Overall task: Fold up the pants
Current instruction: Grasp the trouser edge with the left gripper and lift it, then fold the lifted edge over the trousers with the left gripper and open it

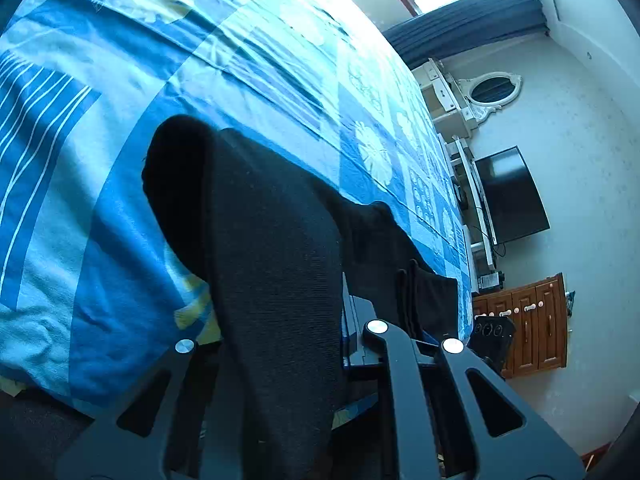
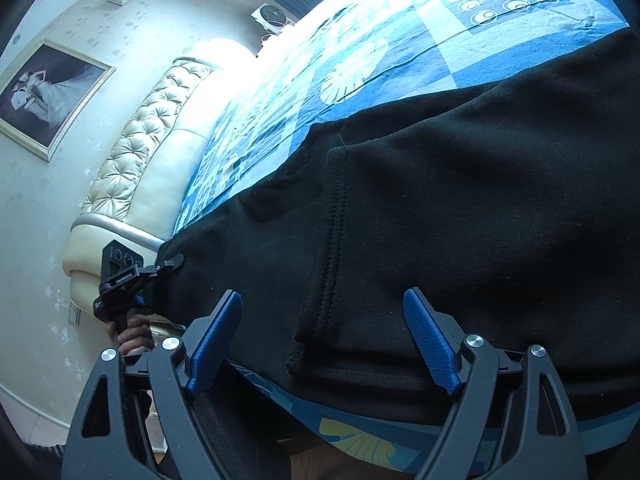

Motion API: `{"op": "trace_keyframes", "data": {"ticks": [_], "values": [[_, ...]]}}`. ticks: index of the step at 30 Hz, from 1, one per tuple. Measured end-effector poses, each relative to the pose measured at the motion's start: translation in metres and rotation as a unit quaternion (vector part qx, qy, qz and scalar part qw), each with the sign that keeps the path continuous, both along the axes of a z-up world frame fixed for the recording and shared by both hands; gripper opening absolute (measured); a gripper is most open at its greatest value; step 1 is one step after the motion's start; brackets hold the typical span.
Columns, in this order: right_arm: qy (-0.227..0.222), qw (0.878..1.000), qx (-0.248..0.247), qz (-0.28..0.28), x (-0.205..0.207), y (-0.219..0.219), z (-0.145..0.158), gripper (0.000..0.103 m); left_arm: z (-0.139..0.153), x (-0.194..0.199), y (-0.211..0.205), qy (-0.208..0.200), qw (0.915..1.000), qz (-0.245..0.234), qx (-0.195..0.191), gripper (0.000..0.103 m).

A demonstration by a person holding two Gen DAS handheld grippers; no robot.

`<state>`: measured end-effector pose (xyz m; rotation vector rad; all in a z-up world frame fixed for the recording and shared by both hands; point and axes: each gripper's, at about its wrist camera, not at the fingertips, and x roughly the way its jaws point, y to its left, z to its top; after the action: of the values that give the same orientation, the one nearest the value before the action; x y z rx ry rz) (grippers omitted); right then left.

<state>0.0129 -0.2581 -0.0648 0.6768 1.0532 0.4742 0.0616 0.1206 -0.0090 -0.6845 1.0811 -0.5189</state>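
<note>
While daylight washed the upper part of both views, the black pants (image 2: 460,184) lay across a bed (image 1: 100,208) covered in a blue patterned sheet. The left tongs (image 1: 404,320) had closed, apparently pinching a fold of the pants, though dark cloth hid the pads. The right tongs (image 2: 324,344) stood wide over the fabric, blue pads clear of it. A tufted cream headboard (image 2: 152,136) sat at left of the right view; a dark television (image 1: 512,196) and wooden cabinet (image 1: 532,324) stood at right of the left view.
</note>
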Motion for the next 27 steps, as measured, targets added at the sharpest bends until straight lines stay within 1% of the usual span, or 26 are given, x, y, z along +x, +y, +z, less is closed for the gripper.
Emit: {"op": "trace_keyframes", "data": {"ticks": [5, 7, 10, 14, 20, 23, 27], "values": [[-0.01, 1.0, -0.006, 0.003, -0.001, 0.002, 0.0, 0.085, 0.055, 0.0, -0.054, -0.051, 0.9973, -0.043, 0.03, 0.013], [-0.012, 1.0, -0.003, 0.002, -0.002, 0.001, 0.0, 0.085, 0.071, 0.001, -0.082, -0.063, 0.9951, -0.066, 0.039, 0.013], [-0.018, 1.0, -0.005, 0.007, -0.003, 0.002, 0.001, 0.085, 0.084, 0.005, -0.123, -0.075, 0.9905, -0.103, 0.052, 0.013], [-0.029, 0.999, -0.009, 0.011, -0.006, 0.004, 0.001, 0.085, 0.085, 0.009, -0.18, -0.081, 0.9813, -0.151, 0.088, 0.013], [-0.044, 0.999, -0.002, 0.019, -0.01, 0.005, 0.004, 0.084, 0.067, 0.013, -0.259, -0.079, 0.9631, -0.216, 0.14, 0.013], [-0.046, 0.999, -0.001, 0.01, -0.012, 0.0, 0.008, 0.084, 0.053, 0.016, -0.286, -0.069, 0.955, -0.237, 0.165, 0.013], [-0.057, 0.997, -0.045, 0.006, -0.023, -0.012, 0.019, 0.084, 0.042, 0.018, -0.31, -0.064, 0.9451, -0.259, 0.188, 0.013]]}}
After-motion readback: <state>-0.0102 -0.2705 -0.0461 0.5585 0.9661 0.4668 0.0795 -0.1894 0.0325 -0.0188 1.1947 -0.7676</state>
